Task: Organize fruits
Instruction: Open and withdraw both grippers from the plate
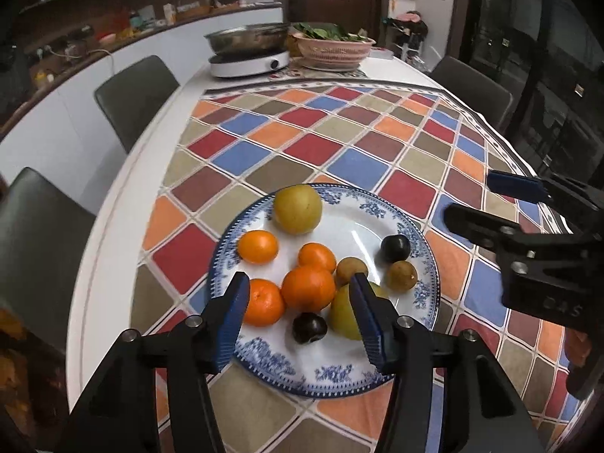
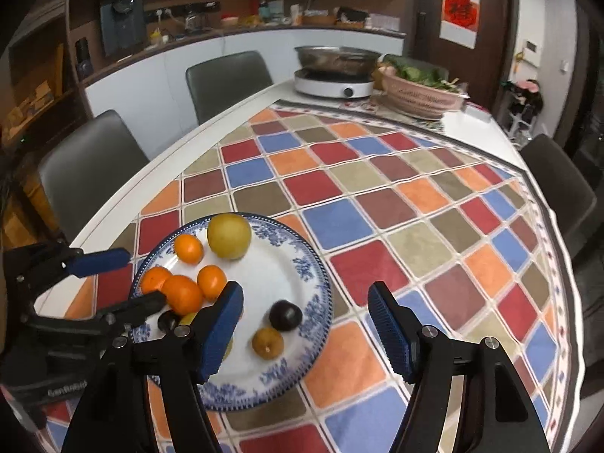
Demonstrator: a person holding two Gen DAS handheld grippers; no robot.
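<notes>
1. Holding my left gripper (image 1: pixel 300 324) over the near side of the blue-and-white plate (image 1: pixel 424 260), I keep its jaws spread wide with nothing between them; the blue pads frame the cluster of fruit below.
2. My right gripper (image 2: pixel 305 334) is likewise released and carries nothing, hanging above the plate's right rim and the checked tablecloth (image 2: pixel 377 204) beside it.
3. The plate holds all the fruit I can see: 2 yellow pears, 4 oranges, 2 dark plums and 2 small brown fruits.
4. The far pear (image 1: pixel 297 209) sits at the plate's back edge, with 1 orange (image 1: pixel 258 247) just left of it.
5. The other 3 oranges bunch together in the middle-left: the largest orange (image 1: pixel 308 289) touches the one behind it (image 1: pixel 317 256), and the leftmost orange (image 1: pixel 264 302) lies partly behind my left pad.
6. The near pear (image 1: pixel 345 313) is partly hidden by my right pad, with a dark plum (image 1: pixel 309 327) just beside it.
7. The second plum (image 1: pixel 395 248) and a brown fruit (image 1: pixel 402 275) sit near the right rim; another brown fruit (image 1: pixel 351 271) lies between them and the oranges.
8. At the table's far end, a steel pan (image 2: pixel 336 58) rests on a white cooker (image 2: pixel 332 85), and a pink basket (image 2: pixel 419 100) beside it holds leafy greens.
</notes>
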